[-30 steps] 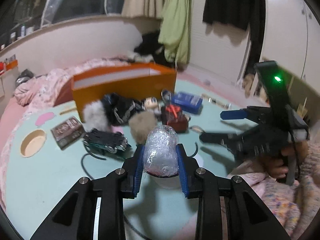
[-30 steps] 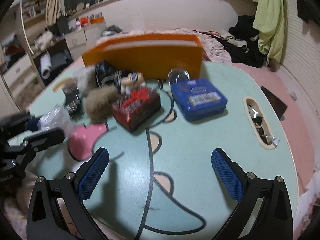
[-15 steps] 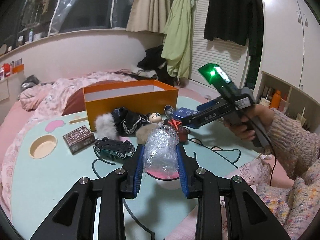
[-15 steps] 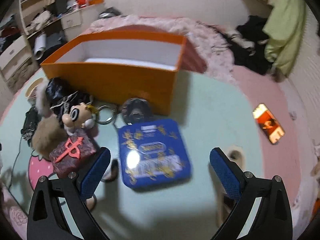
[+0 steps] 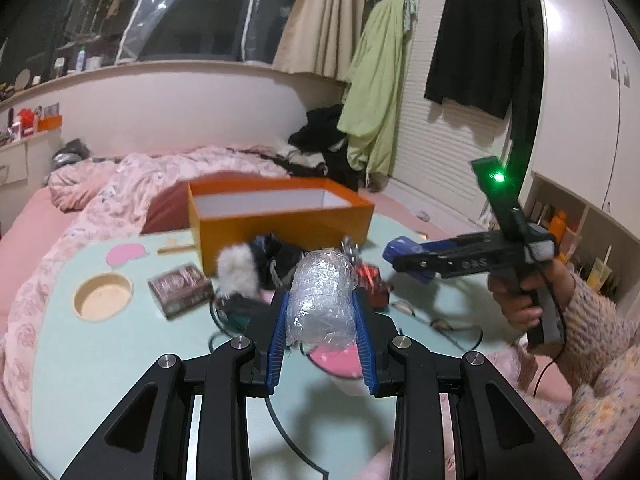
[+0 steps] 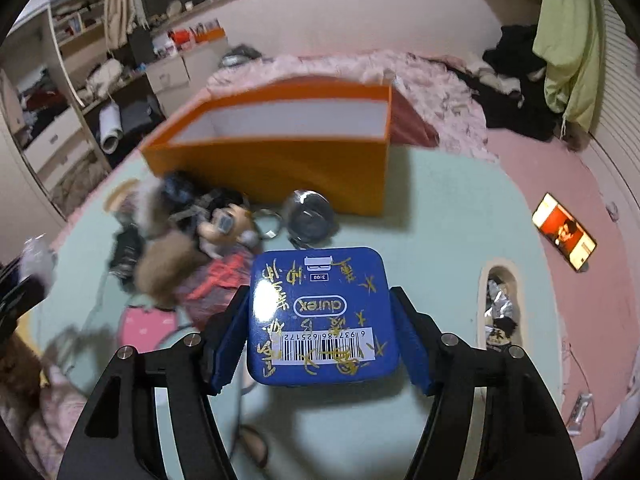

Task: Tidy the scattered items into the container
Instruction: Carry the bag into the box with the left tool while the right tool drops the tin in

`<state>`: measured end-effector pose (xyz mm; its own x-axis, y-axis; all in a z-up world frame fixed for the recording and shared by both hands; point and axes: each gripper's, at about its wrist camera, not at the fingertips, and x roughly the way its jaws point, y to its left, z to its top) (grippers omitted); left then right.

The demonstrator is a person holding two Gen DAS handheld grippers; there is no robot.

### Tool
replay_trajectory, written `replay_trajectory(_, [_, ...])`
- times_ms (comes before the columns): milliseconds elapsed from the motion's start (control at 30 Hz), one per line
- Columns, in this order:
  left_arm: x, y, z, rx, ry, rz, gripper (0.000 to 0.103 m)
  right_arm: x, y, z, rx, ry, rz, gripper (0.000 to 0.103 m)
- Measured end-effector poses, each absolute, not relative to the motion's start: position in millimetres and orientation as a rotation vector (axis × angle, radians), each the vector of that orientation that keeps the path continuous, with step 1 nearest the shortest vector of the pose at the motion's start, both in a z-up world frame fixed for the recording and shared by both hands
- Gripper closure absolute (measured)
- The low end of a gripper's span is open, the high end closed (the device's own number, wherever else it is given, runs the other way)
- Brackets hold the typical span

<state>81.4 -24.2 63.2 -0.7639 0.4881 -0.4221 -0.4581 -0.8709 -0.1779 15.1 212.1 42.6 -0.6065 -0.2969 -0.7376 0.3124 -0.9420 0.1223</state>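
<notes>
On the mint table we're mid-pickup: both loads next need carrying over the orange box rim and dropping in. Left gripper is clamped on a plastic-wrapped bundle; right gripper is closing, pads against the blue tin.

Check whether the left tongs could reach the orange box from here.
Probably yes: the left tongs, shut on a foil bundle, face the orange box; only low clutter lies between, and its top is open.
</notes>
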Motion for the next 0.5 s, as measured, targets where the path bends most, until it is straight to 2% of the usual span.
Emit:
replay_trajectory(300, [-3.5,-21.9,106.8,-0.684,-0.125,2.554,0.073,-15.7,181.3,96.5,0.978,-0.008,-2.579,0.036])
replay_trajectory(500, [-89.8,-9.1,106.8,-0.898,-0.181,2.482,0.073,-79.9,164.4,103.6,1.030,-0.093,-2.549,0.036])
